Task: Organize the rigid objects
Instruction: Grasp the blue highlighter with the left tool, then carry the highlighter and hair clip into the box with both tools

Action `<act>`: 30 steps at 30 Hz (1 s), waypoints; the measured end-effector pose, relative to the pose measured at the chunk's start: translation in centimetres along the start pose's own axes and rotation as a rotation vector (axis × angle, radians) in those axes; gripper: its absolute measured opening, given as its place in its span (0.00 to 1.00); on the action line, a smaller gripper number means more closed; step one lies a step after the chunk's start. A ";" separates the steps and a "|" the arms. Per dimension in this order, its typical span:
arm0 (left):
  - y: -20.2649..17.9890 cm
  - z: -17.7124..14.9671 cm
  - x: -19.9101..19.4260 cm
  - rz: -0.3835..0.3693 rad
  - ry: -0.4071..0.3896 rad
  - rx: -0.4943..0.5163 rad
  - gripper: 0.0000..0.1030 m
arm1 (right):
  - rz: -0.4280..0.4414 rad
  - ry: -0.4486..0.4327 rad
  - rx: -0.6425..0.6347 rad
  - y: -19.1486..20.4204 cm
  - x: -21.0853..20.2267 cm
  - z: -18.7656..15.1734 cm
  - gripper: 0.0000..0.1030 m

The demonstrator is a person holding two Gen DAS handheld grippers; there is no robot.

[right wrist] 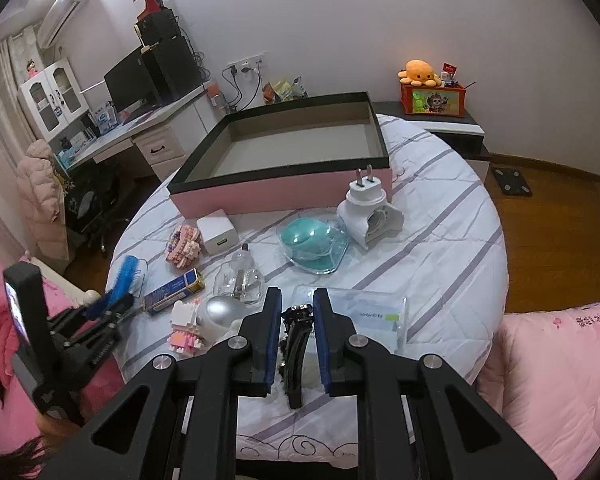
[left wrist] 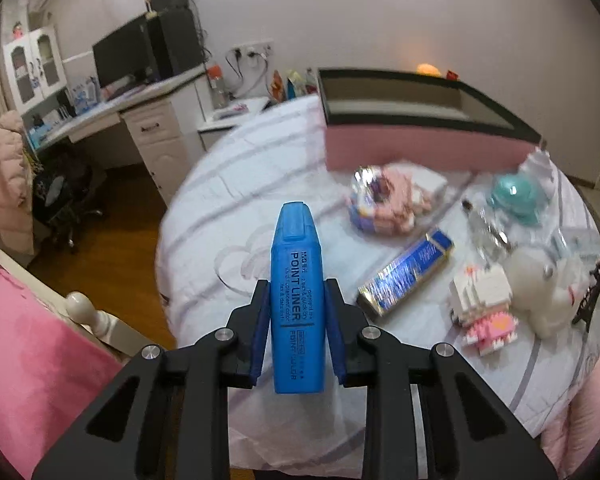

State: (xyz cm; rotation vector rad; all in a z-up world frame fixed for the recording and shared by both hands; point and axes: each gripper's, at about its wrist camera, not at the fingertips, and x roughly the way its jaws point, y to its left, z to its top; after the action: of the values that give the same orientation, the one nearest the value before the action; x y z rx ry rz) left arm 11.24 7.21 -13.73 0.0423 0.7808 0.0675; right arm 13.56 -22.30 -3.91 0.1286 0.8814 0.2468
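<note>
My left gripper [left wrist: 297, 296] is shut on a blue highlighter [left wrist: 296, 300] and holds it above the bed; it also shows in the right wrist view [right wrist: 118, 298] at the left. My right gripper [right wrist: 297, 300] is shut on a black wristwatch [right wrist: 296, 344] that hangs between its pads, just above the bed. A pink box with a black rim [right wrist: 284, 160] stands open and empty at the far side of the bed; the left wrist view shows it too [left wrist: 416, 136].
On the striped quilt [right wrist: 440, 240] lie a blue tin [right wrist: 172, 290], block figures [right wrist: 186, 246] [right wrist: 186, 326], a white charger [right wrist: 216, 232], a glass bottle [right wrist: 240, 276], a teal dish [right wrist: 314, 244], a white plug adapter [right wrist: 368, 208] and a clear card case [right wrist: 372, 314]. A desk [right wrist: 140, 136] stands left.
</note>
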 end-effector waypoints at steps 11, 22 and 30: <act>-1.8 5.5 -2.8 0.013 -0.123 0.008 0.25 | -0.011 -0.097 -0.002 -0.3 -1.9 2.6 0.13; -3.1 7.6 -3.4 -0.036 -0.153 0.018 0.25 | -0.063 -0.076 -0.029 -0.6 -1.5 3.0 0.15; -3.4 6.6 -1.9 -0.033 -0.098 0.042 0.25 | -0.044 0.137 0.044 -1.2 4.0 -0.4 0.37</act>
State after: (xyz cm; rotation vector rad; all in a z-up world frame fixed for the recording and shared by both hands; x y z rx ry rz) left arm 14.66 3.63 -7.89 0.0719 0.6843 0.0177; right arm 15.92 -22.38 -7.41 0.1338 1.0253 0.1970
